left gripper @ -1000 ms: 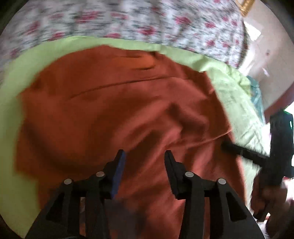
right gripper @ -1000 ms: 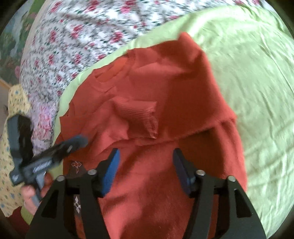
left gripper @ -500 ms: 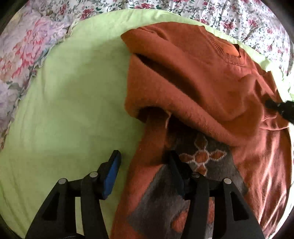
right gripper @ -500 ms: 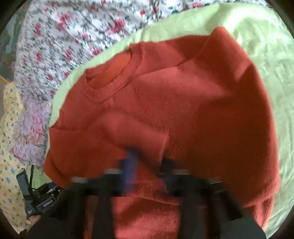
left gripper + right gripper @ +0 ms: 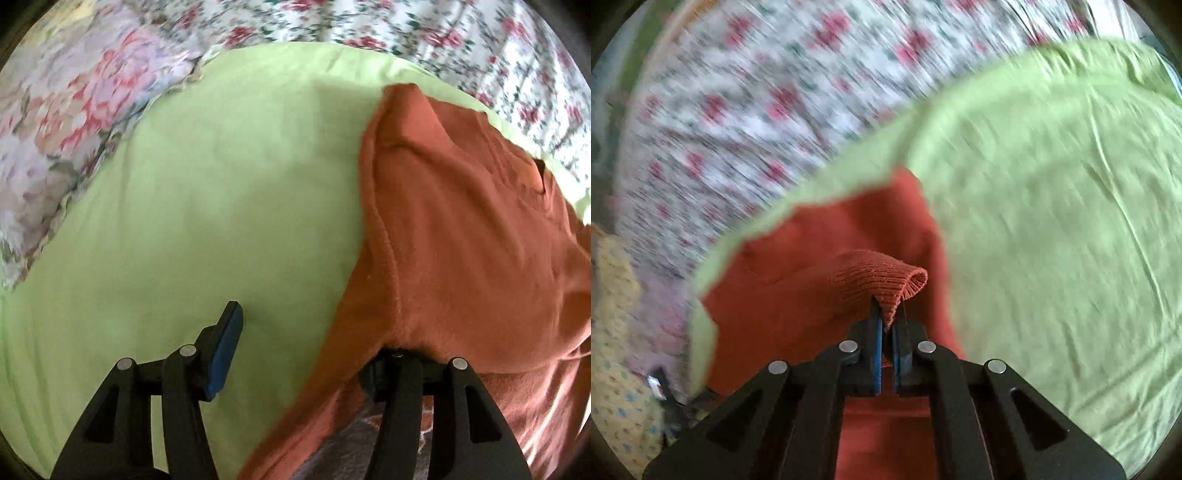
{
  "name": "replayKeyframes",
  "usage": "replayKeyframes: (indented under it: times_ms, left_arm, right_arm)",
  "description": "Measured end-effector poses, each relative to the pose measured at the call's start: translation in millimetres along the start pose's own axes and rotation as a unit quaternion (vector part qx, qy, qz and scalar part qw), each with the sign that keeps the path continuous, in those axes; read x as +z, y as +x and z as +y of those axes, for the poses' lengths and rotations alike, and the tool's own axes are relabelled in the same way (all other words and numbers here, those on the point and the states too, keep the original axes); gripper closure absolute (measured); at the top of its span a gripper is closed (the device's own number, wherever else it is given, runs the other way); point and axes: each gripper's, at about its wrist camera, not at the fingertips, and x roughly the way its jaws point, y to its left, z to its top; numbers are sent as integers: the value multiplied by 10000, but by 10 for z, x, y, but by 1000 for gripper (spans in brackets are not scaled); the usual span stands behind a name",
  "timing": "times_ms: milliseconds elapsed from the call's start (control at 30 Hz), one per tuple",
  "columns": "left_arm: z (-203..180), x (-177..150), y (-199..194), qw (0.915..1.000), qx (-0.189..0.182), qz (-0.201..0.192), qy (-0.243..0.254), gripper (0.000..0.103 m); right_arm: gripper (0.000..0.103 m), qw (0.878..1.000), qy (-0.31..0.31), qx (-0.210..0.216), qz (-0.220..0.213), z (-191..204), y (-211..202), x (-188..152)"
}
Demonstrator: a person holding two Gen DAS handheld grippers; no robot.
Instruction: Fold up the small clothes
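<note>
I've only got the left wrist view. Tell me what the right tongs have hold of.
Observer: The right tongs are shut on the ribbed cuff of the orange sweater.
Operator: Describe how that cuff sits.
Observer: It curls over the tips, its end showing as an open tube.
Operator: Name what lies to its right in that view.
Observer: The green sheet, creased with long wrinkles.

- One orange sweater (image 5: 461, 229) is lying on the green sheet (image 5: 221, 184).
- One green sheet is showing.
- Two flowered bedcovers (image 5: 424, 33) (image 5: 74, 103) are lying beyond the sheet.
- Two grippers (image 5: 306, 354) (image 5: 886, 325) are working.
</note>
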Motion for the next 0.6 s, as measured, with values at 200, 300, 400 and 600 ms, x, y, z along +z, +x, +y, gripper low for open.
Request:
replayKeyframes:
  times_ms: [200,300,400,600]
  left_arm:
    - [351,22,18,9966,-453,154,-674,46]
    - [581,-15,90,9867,-907,326,-1306,46]
    - [692,-29,129,9834,-1102,393,-1385,46]
    - [633,-4,-50,9883,-1246,679,-555,50]
  right_arm:
    - [98,9999,73,37,123,-61,115,-98]
    - [98,9998,-139,81,97,18,142,-70]
    - [98,9992,-316,-125,218,36,226,-87]
    - [90,9988,-199,-254,359,-37,226,-114]
